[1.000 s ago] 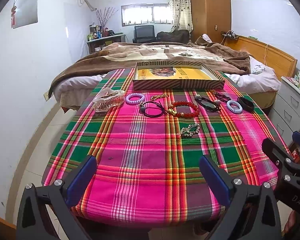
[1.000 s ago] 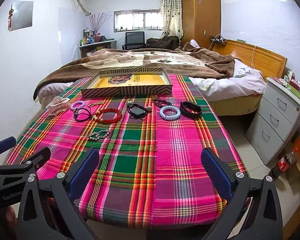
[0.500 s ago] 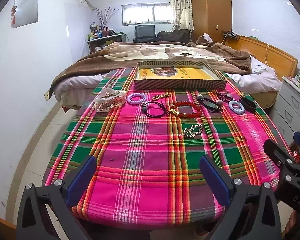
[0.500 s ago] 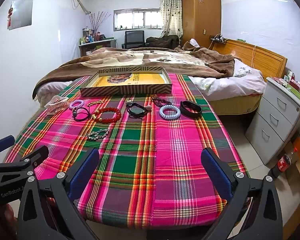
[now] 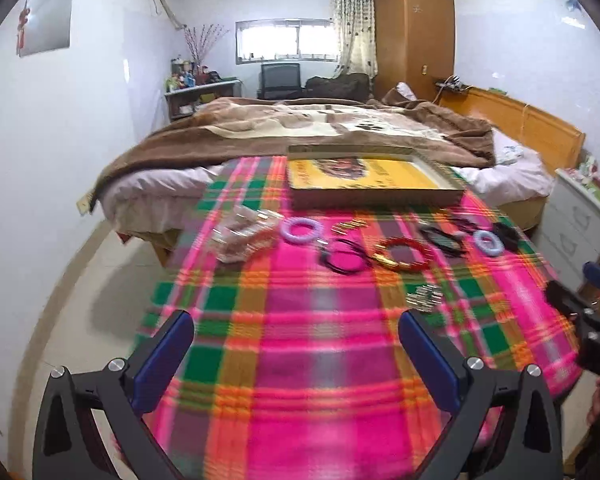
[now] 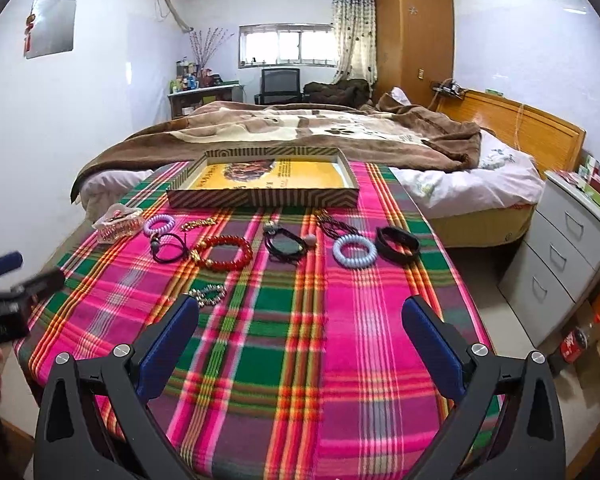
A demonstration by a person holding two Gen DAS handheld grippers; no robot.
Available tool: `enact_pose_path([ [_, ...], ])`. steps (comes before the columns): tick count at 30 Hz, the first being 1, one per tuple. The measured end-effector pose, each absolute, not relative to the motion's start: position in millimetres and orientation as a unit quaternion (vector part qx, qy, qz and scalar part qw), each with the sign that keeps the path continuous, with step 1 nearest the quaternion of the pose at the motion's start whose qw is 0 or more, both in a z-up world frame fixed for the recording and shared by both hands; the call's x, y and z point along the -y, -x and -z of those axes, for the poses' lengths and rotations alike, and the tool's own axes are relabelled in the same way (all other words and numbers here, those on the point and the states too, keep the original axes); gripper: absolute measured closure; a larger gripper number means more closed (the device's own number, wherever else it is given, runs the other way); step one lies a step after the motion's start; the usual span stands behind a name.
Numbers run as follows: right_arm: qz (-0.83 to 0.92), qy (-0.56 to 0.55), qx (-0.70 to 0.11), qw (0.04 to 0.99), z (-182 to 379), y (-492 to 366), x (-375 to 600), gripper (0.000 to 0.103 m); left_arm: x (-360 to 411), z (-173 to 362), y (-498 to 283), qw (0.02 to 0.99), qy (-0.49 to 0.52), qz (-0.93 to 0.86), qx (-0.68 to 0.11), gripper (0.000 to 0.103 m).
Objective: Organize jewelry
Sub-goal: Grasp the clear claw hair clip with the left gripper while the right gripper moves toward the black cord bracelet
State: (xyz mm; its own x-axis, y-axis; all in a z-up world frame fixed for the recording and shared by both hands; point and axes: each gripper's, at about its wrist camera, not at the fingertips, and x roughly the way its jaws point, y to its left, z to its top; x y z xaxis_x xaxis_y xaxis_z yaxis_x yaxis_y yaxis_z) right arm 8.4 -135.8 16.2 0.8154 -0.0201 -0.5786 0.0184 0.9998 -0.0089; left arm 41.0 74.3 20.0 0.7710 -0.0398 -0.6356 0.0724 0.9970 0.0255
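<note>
I see the jewelry lying in a row across the plaid cloth (image 6: 284, 344), just before the shallow tray (image 6: 264, 196): clear hair clip (image 6: 118, 226), lilac coil (image 6: 160, 224), red bead bracelet (image 6: 222, 252), blue coil (image 6: 355, 250), black band (image 6: 398, 243). The row runs left-right. My left gripper (image 5: 296, 340) and right gripper (image 6: 300, 328) hang spread wide, holding nothing.

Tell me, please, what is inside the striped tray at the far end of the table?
The striped tray holds no jewelry that shows: only its yellow printed bottom is visible. The near wall hides the strip of floor just behind it.
</note>
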Motion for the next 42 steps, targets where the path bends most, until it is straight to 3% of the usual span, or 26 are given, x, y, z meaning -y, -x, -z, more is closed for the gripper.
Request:
enact_pose_path([
  [11, -0.018, 0.005, -0.324, 0.946, -9.0, -53.0, 122.4, 0.001, -117.6, -13.1, -107.5, 0.931, -0.031, 0.028, -0.362, 0.001],
  [15, -0.021, 0.009, -0.332, 0.943, -4.0, -65.7, 118.5, 0.001, -127.2, -2.6, -135.4, 0.924, -0.029, 0.035, -0.381, 0.008],
  [21, -0.025, 0.013, -0.342, 0.939, 1.4, -85.0, 115.7, 0.001, -128.8, 6.6, -164.0, 0.920, -0.041, 0.037, -0.388, 0.010],
  [25, -0.035, 0.015, -0.350, 0.936, 5.5, -98.2, 109.8, 0.001, -126.5, 15.2, -191.0, 0.915, -0.036, 0.057, -0.399, 0.033],
  [27, -0.048, 0.022, -0.354, 0.934, 5.6, -106.0, 102.7, 0.001, -123.7, 19.5, -200.9, 0.910, -0.044, 0.059, -0.409, 0.042],
  [29, -0.055, 0.027, -0.355, 0.933, 5.1, -112.9, 97.8, 0.001, -118.9, 21.1, -207.1, 0.910, -0.053, 0.072, -0.405, 0.043],
  [32, -0.068, 0.026, -0.360, 0.930, 5.2, -127.7, 91.7, 0.002, -117.4, 25.5, -217.2, 0.906, -0.052, 0.081, -0.413, 0.061],
  [34, -0.082, 0.020, -0.372, 0.924, 6.9, -137.4, 87.0, 0.009, -118.8, 28.0, -221.6, 0.905, -0.048, 0.081, -0.414, 0.070],
  [39, -0.106, 0.041, -0.388, 0.915, 15.9, -156.2, 67.4, 0.011, -121.0, 29.1, -227.0, 0.906, -0.039, 0.092, -0.411, 0.076],
  [42, -0.134, 0.042, -0.404, 0.904, 24.3, -165.8, 53.6, 0.019, -118.6, 30.5, -232.2, 0.906, -0.039, 0.096, -0.410, 0.082],
])
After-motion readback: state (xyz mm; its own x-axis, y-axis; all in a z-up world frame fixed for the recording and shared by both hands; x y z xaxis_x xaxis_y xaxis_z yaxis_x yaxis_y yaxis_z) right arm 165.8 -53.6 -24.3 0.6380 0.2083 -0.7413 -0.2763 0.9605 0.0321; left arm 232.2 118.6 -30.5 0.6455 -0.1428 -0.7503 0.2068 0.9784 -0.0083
